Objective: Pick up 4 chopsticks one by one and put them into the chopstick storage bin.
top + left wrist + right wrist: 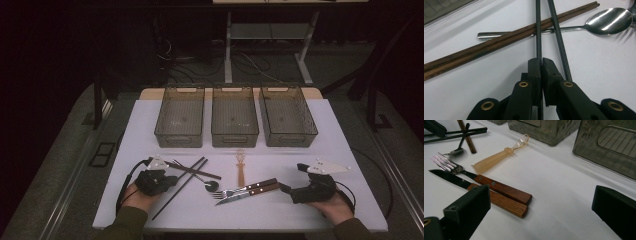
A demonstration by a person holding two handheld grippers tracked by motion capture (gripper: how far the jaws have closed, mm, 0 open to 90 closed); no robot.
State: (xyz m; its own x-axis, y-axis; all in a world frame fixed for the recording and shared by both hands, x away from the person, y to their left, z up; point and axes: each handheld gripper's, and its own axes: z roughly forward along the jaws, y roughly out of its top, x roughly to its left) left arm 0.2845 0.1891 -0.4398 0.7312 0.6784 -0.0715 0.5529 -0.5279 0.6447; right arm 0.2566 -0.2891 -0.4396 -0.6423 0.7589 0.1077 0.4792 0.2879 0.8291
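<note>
Left gripper [541, 62] clamped one black chopstick [538, 30], its long axis running straight ahead between the jaws; right gripper [541, 202] stood open, well apart.

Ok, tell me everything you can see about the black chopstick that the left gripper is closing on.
The black chopstick is a thin, dark, straight rod with a finely textured surface; its material is hard to tell. It runs up from between the left gripper fingers, which are shut on it near one end. Farther along it crosses over the brown wooden chopsticks and the spoon handle on the white table. A second black chopstick lies just beside it, angled slightly away, outside the fingers.
</note>
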